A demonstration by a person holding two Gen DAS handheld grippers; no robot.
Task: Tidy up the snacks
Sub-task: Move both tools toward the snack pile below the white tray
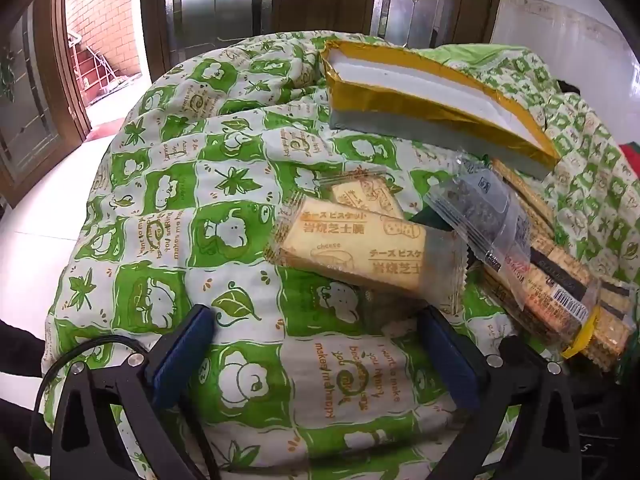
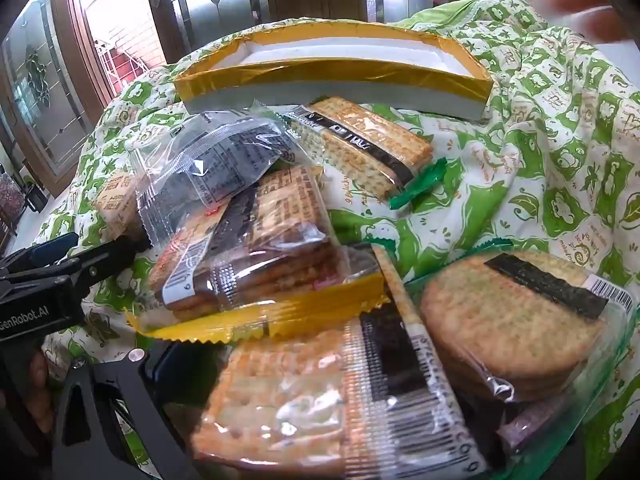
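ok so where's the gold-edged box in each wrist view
Left wrist: the gold-edged box sits upper right, running diagonally, beyond the cheese biscuit packs.
Right wrist: the box lies across the top centre, behind the snack pile.
Shared landmark: the green and white patterned cloth under everything.

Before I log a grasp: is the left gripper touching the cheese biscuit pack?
Apart. The left wrist view shows the left gripper open over bare quilt, with patterned cloth visible between its fingertips and the cheese biscuit pack beyond them.
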